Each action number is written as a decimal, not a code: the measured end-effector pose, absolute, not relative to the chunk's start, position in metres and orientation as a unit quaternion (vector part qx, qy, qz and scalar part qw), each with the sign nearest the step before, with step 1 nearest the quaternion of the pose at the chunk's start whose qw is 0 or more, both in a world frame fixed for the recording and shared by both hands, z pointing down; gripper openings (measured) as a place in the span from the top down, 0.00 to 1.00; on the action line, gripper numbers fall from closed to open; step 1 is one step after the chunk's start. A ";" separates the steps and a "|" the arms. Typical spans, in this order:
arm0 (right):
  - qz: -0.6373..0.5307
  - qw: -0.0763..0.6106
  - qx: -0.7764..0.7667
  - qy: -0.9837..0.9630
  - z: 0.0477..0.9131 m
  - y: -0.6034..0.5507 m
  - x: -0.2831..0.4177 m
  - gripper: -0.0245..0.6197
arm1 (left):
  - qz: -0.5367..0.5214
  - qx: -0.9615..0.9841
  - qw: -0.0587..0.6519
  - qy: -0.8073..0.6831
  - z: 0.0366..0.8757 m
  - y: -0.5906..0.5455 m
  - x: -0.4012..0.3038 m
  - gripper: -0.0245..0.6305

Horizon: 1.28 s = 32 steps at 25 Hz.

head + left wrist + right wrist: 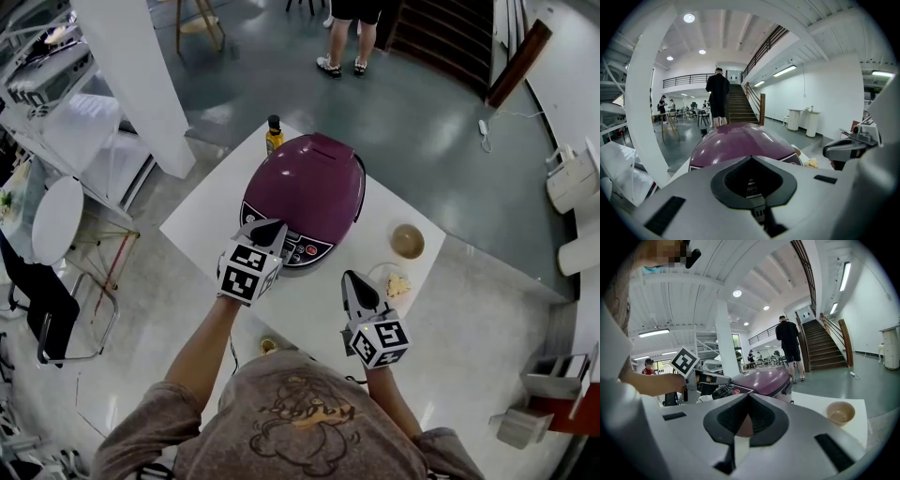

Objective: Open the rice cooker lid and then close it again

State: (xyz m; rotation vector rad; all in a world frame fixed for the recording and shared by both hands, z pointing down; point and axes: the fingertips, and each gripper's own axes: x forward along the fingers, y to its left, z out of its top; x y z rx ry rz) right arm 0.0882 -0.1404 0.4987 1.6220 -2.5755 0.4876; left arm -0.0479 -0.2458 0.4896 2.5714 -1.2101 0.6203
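Observation:
A purple rice cooker [307, 190] stands on the white table [202, 225] with its lid down and its control panel [300, 249] facing me. My left gripper [270, 230] is shut, with its tips just over the left end of that panel. In the left gripper view the cooker's dome [740, 140] rises right behind the closed jaws of that gripper [752, 158]. My right gripper [356, 284] is also shut and empty. It hovers over the table to the right of the cooker's front. The right gripper view shows the cooker [764, 377] and the left gripper [723, 379] beyond the right gripper [746, 398].
A small tan bowl [407, 241] and a plate with food [395, 282] sit on the table right of the cooker. A bottle [274, 134] stands behind it. A white pillar [141, 75], a person [349, 33] and chairs [56, 220] are around the table.

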 end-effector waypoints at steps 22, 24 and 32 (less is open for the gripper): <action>0.159 0.033 0.522 -0.837 0.501 -0.139 0.088 0.96 | 0.161 0.892 0.094 -0.412 0.473 -0.247 -0.049 0.93; 0.158 0.032 0.522 -0.838 0.501 -0.139 0.088 0.96 | 0.156 0.893 0.090 -0.411 0.469 -0.248 -0.049 0.93; 0.156 0.031 0.522 -0.838 0.499 -0.138 0.088 0.96 | 0.133 0.896 0.091 -0.414 0.456 -0.250 -0.049 0.93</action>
